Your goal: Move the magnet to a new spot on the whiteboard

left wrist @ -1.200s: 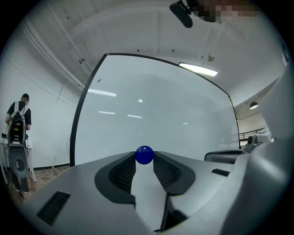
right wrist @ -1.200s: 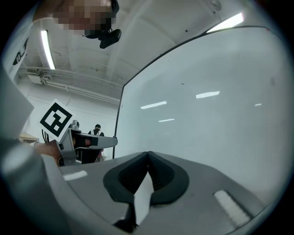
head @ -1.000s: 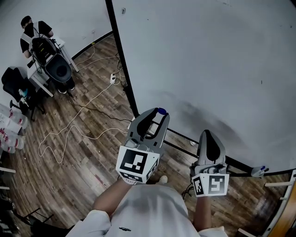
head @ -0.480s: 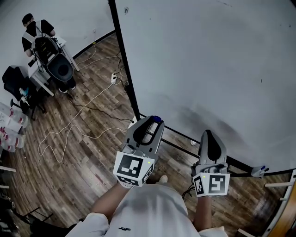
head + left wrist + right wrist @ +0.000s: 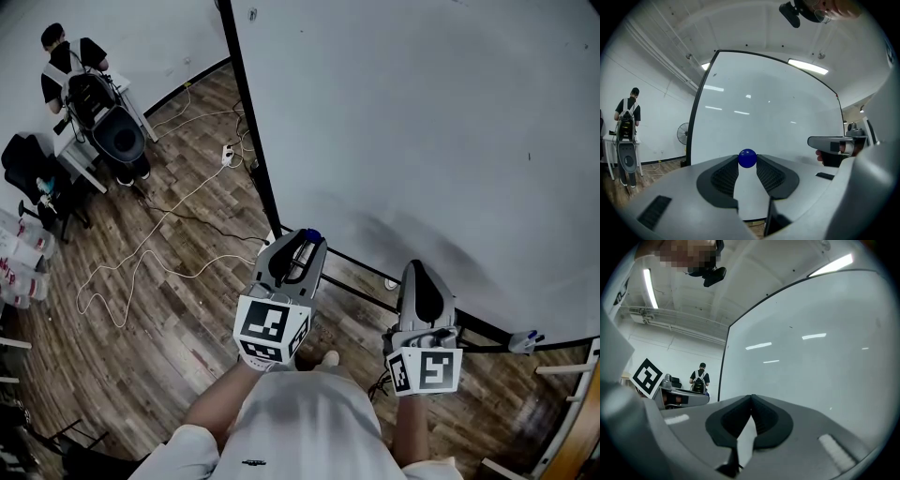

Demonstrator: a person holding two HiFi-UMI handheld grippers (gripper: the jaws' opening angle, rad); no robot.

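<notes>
A small round blue magnet (image 5: pixel 747 158) sits pinched between the tips of my left gripper (image 5: pixel 747 160). In the head view the magnet (image 5: pixel 310 234) and left gripper (image 5: pixel 306 240) are just in front of the lower left corner of the large whiteboard (image 5: pixel 422 122). The whiteboard (image 5: pixel 764 108) fills the view beyond the magnet, and I cannot tell whether the magnet touches it. My right gripper (image 5: pixel 419 273) is lower and to the right, near the board's bottom frame. Its jaws (image 5: pixel 751 398) are shut with nothing between them, pointing at the whiteboard (image 5: pixel 815 357).
White cables (image 5: pixel 150 253) and a power strip (image 5: pixel 228 157) lie on the wooden floor to the left. A person (image 5: pixel 64 58) stands at a desk at the far left beside a black chair (image 5: pixel 28 164). A floor fan (image 5: pixel 683 134) stands left of the board. A caster foot (image 5: pixel 523 343) shows at the board's lower right.
My left gripper, still holding the magnet, has drawn back and down-left toward the board's lower corner. The right gripper has barely moved.
</notes>
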